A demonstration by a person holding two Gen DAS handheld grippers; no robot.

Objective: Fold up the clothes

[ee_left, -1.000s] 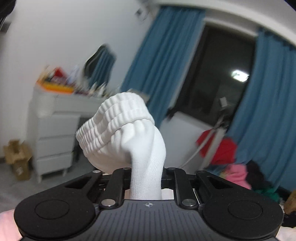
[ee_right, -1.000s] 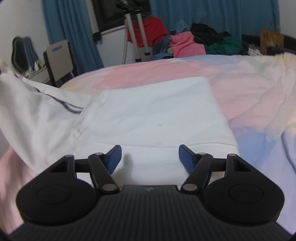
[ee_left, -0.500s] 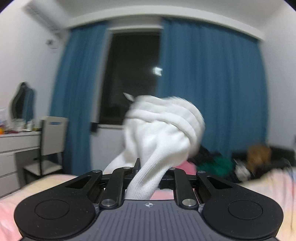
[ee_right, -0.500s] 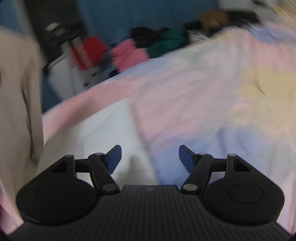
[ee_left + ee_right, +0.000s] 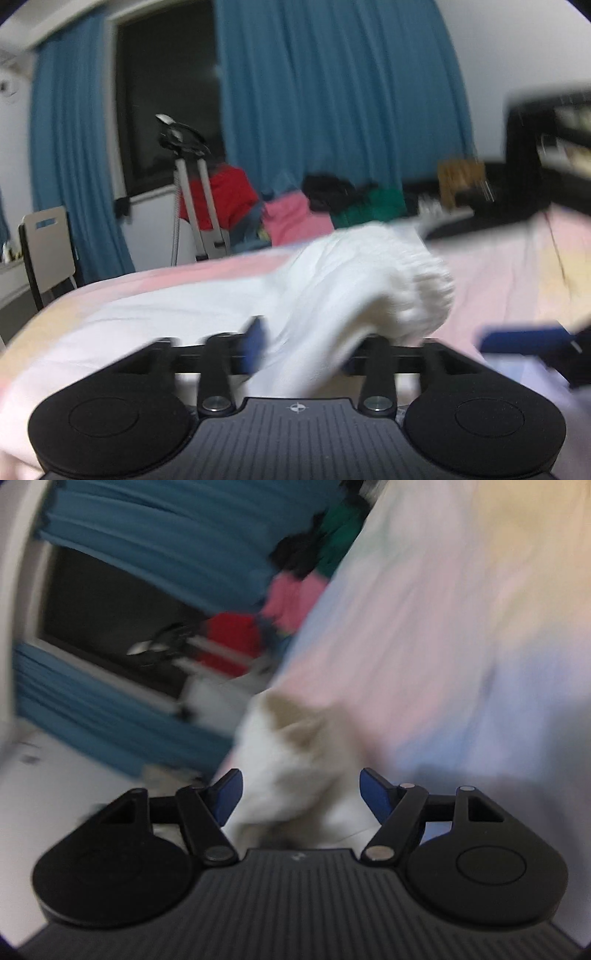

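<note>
Both views are blurring heavily, so fine contact is hard to confirm.

Risks. The rolled white sock bundle is lying between the jaws of the left gripper, whose blue pad is standing off to one side of the fabric; the opposite pad is hidden behind the sock. In my judgement the bundle could be slipping free or unrolling, because the knit cuff is bulging forward of the fingers with only the narrow tail passing between them. A second risk: the right gripper is showing close to the bundle in the left view, so the two tools could be colliding or snagging the cloth if either swings in further.

Position. Taking the pink and pale bedspread as landmark, the bundle is sitting just above it, beside the white folded garment spread across the bedspread's near side. In the right wrist view the right gripper is standing with jaws wide apart and gripping nothing, white cloth lying between and beyond its fingertips over the bedspread. Which garment that cloth belongs to cannot be told

Left jaw state: cannot be told with certainty; the jaws appear partly apart around the sock
</note>
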